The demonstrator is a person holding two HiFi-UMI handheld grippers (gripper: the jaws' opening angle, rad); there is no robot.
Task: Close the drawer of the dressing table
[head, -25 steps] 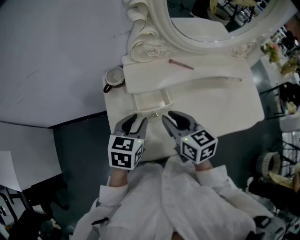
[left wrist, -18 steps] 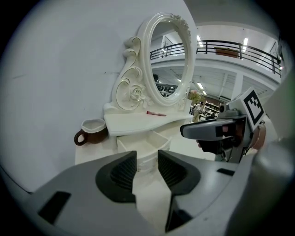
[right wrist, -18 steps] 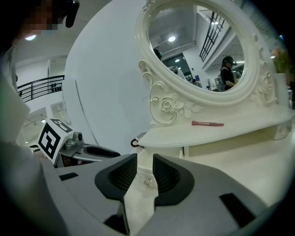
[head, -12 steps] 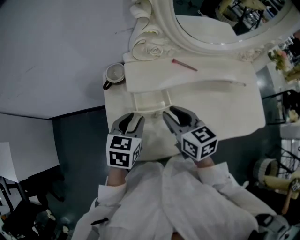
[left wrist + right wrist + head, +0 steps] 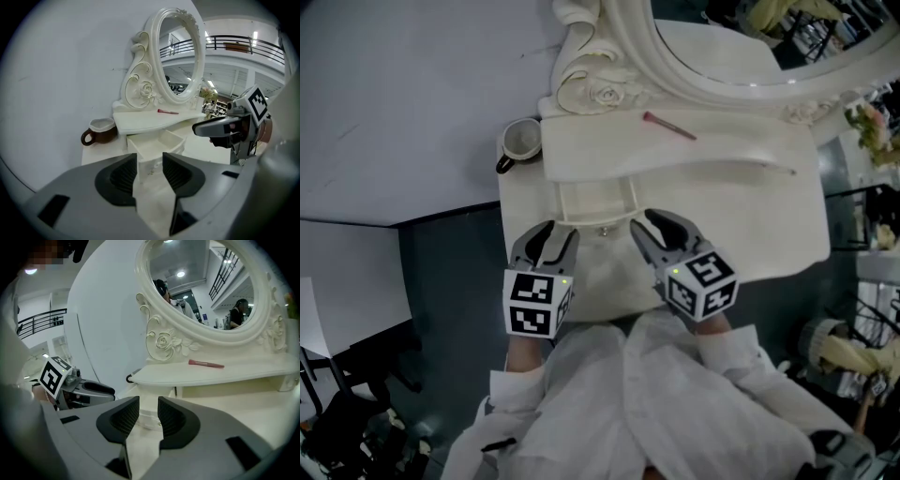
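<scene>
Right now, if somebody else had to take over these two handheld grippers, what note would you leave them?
Drawer: pulled out of the dressing table, looks empty.
Left gripper: at the drawer's front left corner; its fingers are apart and have just been opening, with nothing held between them.
Right gripper: at the front right corner, fingers apart, empty.
Done: both grippers are lined up at the drawer front.
Left to do: push the drawer fully shut.
</scene>
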